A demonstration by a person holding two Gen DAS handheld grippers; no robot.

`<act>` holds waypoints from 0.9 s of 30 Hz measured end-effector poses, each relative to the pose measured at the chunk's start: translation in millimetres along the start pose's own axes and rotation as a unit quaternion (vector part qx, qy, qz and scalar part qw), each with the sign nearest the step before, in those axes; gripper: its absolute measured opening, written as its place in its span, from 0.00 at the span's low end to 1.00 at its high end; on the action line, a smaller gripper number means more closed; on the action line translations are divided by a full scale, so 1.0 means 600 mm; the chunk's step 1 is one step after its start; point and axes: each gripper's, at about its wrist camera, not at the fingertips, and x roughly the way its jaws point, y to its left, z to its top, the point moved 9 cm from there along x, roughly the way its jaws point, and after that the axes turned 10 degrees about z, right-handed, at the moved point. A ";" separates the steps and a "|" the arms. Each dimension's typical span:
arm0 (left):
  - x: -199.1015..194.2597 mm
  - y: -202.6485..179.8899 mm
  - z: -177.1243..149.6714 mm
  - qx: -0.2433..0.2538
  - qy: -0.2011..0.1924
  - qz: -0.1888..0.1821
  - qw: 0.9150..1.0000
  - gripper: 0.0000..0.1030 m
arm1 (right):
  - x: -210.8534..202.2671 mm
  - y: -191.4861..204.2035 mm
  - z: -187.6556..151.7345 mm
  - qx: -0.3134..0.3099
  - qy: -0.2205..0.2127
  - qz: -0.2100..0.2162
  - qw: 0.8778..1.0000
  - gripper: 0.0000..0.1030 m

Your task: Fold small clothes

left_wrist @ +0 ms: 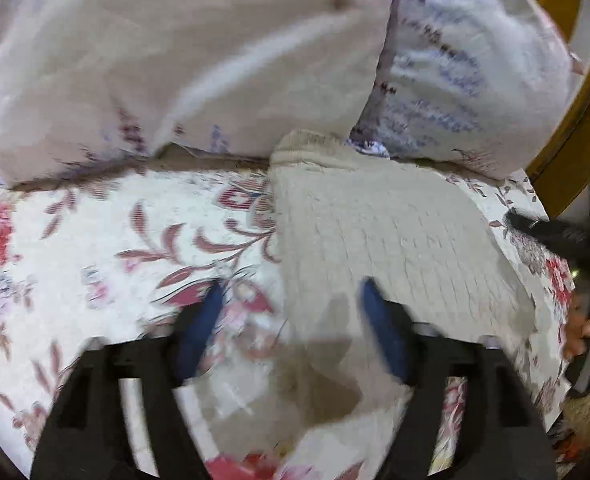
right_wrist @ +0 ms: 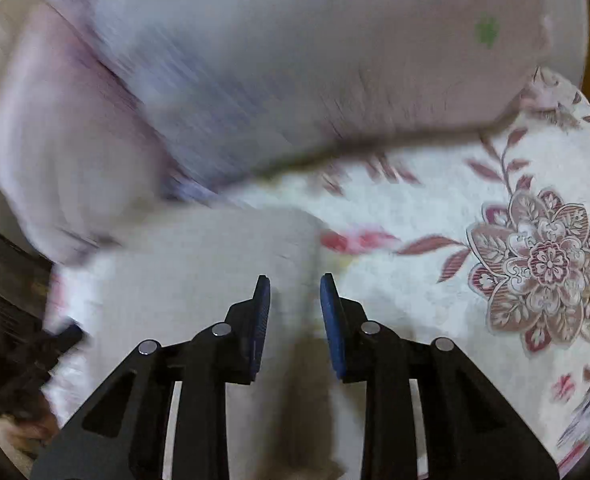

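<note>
- Left wrist view, far left: the floral bedspread [left_wrist: 95, 248] covers the bed, its red and mauve flowers smeared by motion blur.
- Above it a pale pink pillow [left_wrist: 175, 60] fills the upper left; a second pillow [left_wrist: 467, 80] with blurred purple print leans beside it on the right, cut off by the lens edge.
- The left gripper [left_wrist: 291, 292] hovers low with its blue-padded fingers [left_wrist: 199, 332] spread wide. One pad sits over the bedspread, the other over the garment; nothing is held between them.
- The beige knit garment [left_wrist: 375, 240] lies flat on the bedspread, its ribbed end reaching the pillows. Its near edge under the fingers is a blurred fold, hard to read.
- Far right, a wooden bed frame [left_wrist: 575, 120] curves out of view, and a dark tool with part of a hand is barely legible at the edge.
- Right wrist view: the pillows are a smeared mass across the top, and the garment [right_wrist: 199, 272] is a washed-out pale sheet.
- The right gripper [right_wrist: 295, 284] has its fingers [right_wrist: 261, 320] narrowly apart, straddling the garment's right edge without pinching it; whether they touch the cloth cannot be told.
- To the right, the bedspread's large flower motif [right_wrist: 535, 268] is the only sharp area.
</note>
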 end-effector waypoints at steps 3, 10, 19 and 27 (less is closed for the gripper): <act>-0.043 0.054 -0.033 0.010 -0.033 0.051 0.998 0.98 | -0.007 0.078 -0.052 -0.041 0.028 0.078 0.996 0.69; -0.057 0.053 -0.101 0.004 0.002 0.022 1.000 0.98 | 0.058 0.049 -0.091 -0.040 0.062 -0.089 0.993 0.70; -0.021 0.008 -0.160 0.033 0.032 0.016 0.999 0.98 | -0.027 0.023 -0.208 -0.093 0.025 -0.194 0.976 0.99; -0.002 0.003 -0.180 0.044 0.043 0.048 0.997 0.98 | 0.014 0.025 -0.278 -0.126 0.070 -0.220 0.965 0.99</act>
